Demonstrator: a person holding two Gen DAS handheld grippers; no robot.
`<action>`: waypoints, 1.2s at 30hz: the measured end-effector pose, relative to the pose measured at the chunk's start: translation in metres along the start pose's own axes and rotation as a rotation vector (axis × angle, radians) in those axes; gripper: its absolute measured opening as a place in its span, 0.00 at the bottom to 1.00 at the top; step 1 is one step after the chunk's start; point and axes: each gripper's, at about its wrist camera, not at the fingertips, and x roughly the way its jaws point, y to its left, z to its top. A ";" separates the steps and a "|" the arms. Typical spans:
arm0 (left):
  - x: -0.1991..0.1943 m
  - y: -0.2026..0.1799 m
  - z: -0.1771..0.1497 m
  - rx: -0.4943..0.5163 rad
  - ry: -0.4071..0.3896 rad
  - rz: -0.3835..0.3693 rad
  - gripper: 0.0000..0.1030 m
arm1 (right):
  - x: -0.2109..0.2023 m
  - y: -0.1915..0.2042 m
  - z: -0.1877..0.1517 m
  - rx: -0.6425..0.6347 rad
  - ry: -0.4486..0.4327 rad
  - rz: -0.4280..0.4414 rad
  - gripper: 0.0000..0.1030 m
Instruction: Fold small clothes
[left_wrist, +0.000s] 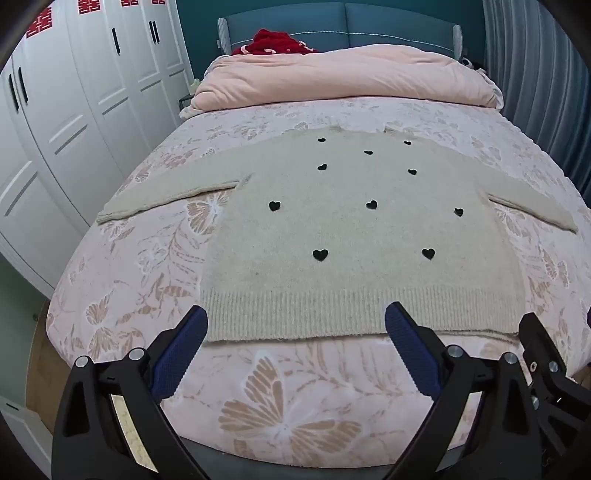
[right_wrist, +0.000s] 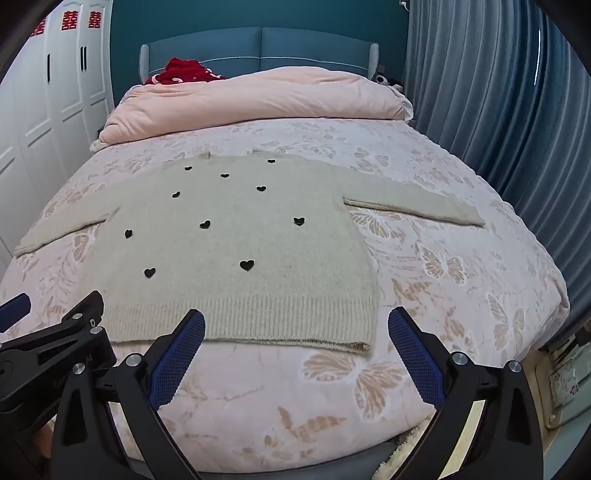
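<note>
While you hold both tools low at the foot of the bed, your left gripper (left_wrist: 295, 325) has its jaws spread wide, nothing between them; the blue pads (left_wrist: 410, 350) are cross-hatched rubber set in black plastic arms. Your right gripper (right_wrist: 295, 328) matches it: jaws spread, empty, hovering just short of the garment's near right corner. In the left view the right tool's black frame shows at the far right edge.

Beneath both, the bedspread (left_wrist: 280, 398) is pale pink, quilted, printed with tan butterflies and leaf sprays.

Next out lies the sweater (left_wrist: 354, 229), flat and face up on the bedspread, hem toward you. It is a beige fuzzy knit; the ribbed hem (left_wrist: 362, 314) runs as a straight band of vertical ridges. Small black hearts (left_wrist: 320, 254) dot the front in staggered rows. Both sleeves are stretched sideways, the left sleeve (left_wrist: 166, 195) toward the wardrobe, the right sleeve (right_wrist: 413, 206) toward the curtain.

Beyond the collar a puffy pink duvet (left_wrist: 347, 77) is rolled across the bed. Red fabric (left_wrist: 273, 42) sits bunched behind it, against the blue padded headboard (left_wrist: 332, 22).

White panelled wardrobe doors (left_wrist: 74, 110) stand left; pleated blue-grey curtain (right_wrist: 498, 110) hangs right.
</note>
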 end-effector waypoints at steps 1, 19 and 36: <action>0.001 -0.001 0.001 0.003 0.014 0.011 0.92 | 0.002 0.002 0.000 -0.011 0.021 -0.006 0.95; 0.002 0.001 -0.001 -0.008 0.028 -0.004 0.92 | 0.000 0.001 0.001 -0.005 0.016 -0.010 0.95; 0.003 0.003 -0.004 -0.032 0.035 -0.011 0.92 | 0.001 0.001 -0.002 -0.007 0.020 -0.012 0.95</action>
